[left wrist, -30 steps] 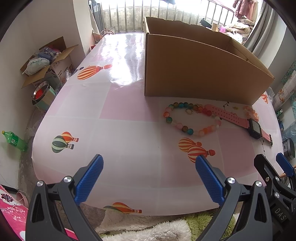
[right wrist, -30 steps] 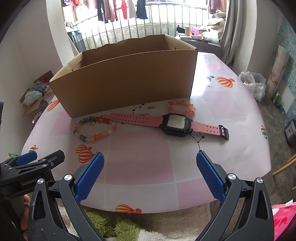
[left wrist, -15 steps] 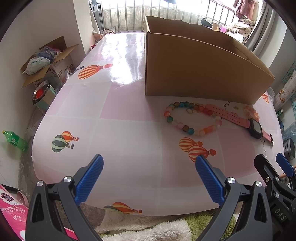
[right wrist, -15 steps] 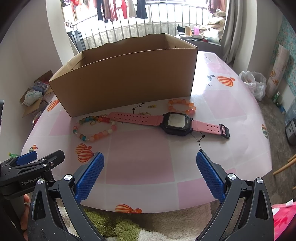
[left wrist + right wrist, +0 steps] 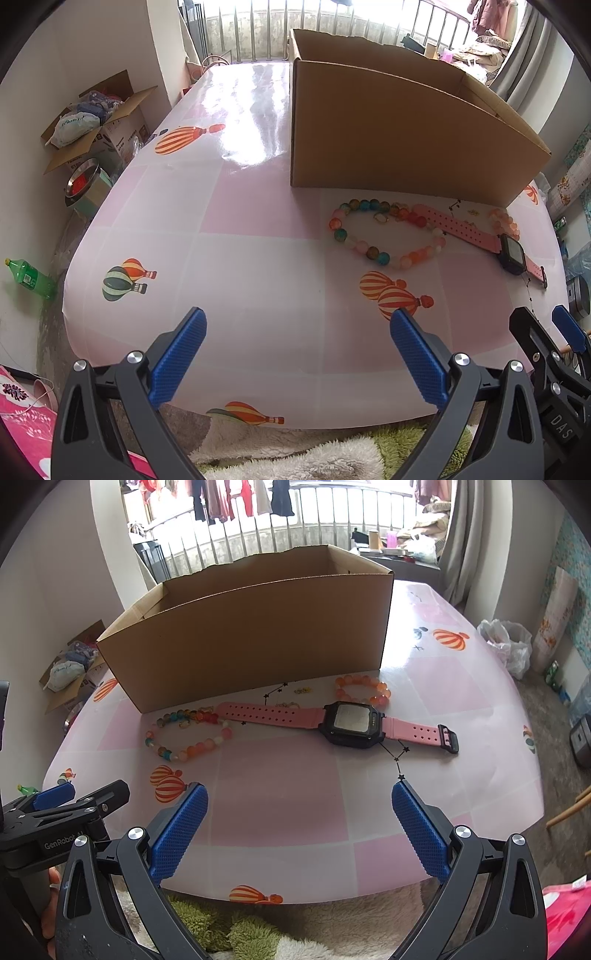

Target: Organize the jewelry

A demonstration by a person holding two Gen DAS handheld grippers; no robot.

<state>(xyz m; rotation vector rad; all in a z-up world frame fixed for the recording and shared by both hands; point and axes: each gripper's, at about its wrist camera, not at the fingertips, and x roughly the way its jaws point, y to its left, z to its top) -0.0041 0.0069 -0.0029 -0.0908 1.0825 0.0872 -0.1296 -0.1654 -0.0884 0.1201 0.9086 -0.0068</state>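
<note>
Pink watch (image 5: 351,722) beside cardboard box (image 5: 255,635), both hand-held grippers (image 5: 297,347) (image 5: 299,812) spread wide, empty

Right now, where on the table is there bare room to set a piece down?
Free: the left half of the table, left of the cardboard box, and the near strip between the beaded bracelet, the pink watch and the table edge. Crowded: along the box front, including the orange bracelet.

Table (image 5: 280,812): box (image 5: 258,638), watch (image 5: 352,723), 2 bead bracelets (image 5: 188,734).
</note>
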